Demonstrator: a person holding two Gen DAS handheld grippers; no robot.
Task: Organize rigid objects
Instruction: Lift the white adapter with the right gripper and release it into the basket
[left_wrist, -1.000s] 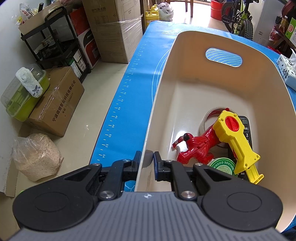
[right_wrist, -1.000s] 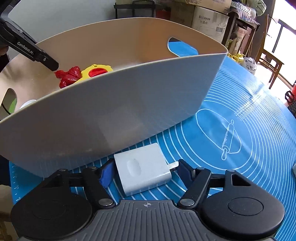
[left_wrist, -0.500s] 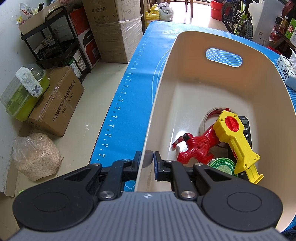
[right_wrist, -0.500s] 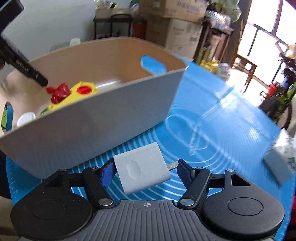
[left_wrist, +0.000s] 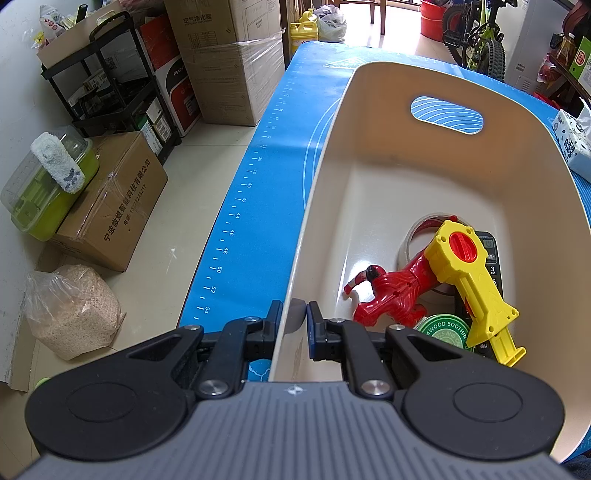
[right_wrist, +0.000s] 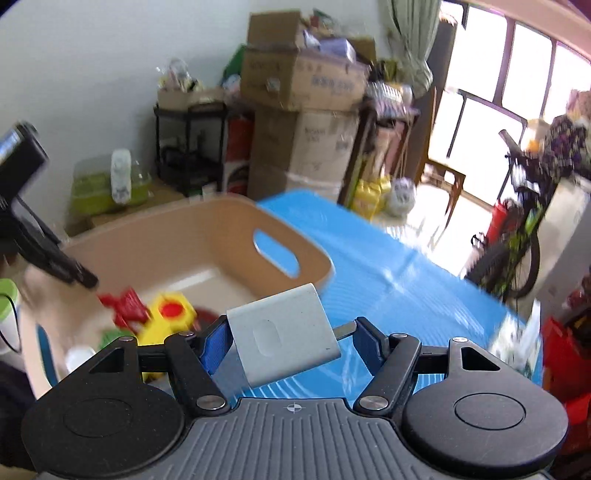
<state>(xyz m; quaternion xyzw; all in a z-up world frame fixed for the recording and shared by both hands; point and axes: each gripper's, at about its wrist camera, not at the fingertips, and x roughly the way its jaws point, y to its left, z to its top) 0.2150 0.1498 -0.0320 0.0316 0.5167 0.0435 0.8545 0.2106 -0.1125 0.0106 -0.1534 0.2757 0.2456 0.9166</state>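
The beige bin (left_wrist: 436, 177) is serving as the landmark here, sitting on the blue mat (left_wrist: 258, 177). To the left of the bin, off the mat's edge, a bag of grain (left_wrist: 70, 310) and a taped cardboard box (left_wrist: 110, 206) are standing on the floor.

The left gripper (left_wrist: 294, 314) is clamping the bin's near-left rim, one finger sitting outside the wall and the other inside it, so its jaws are pinched tight on the wall. Inside the bin, toward its near-right corner, a red toy figure (left_wrist: 391, 291) is lying against a tape roll (left_wrist: 417, 236), with a yellow toy launcher (left_wrist: 472, 280) lying across them, a green round tin (left_wrist: 443, 328) lying just below it, and a black remote (left_wrist: 491, 258) partly showing underneath.

In the right wrist view, which is blurring, the right gripper (right_wrist: 291, 332) is gripping a white charger block (right_wrist: 282, 336) between its blue pads (right_wrist: 214, 341), its metal prong touching the right finger. The block is hanging above the bin's near wall, with the bin's toys showing to its left and the mat to its right.
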